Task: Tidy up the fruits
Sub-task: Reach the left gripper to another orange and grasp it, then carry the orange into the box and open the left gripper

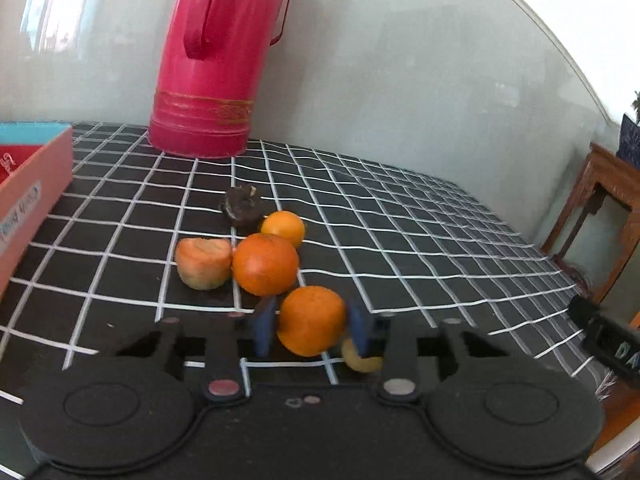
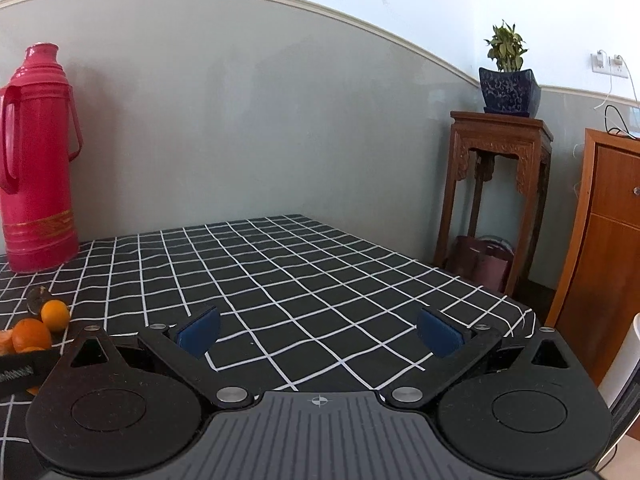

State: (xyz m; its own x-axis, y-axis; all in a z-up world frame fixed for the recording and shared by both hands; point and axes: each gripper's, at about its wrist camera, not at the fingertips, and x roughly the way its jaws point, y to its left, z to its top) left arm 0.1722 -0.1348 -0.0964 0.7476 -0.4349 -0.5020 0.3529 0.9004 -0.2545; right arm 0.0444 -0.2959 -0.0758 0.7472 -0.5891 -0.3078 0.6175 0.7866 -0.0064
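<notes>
I'm clamping the left gripper on the near orange, blue pads pressing both its sides, w/ the fruit sitting on the checked cloth. Just beyond it a bigger orange is touching a small one, a peeled-looking piece lying to the left and a dark lump farther back. A red flask is standing at the far edge. Right gripper is hovering over bare cloth, jaws wide apart, nothing btwn them.
</notes>
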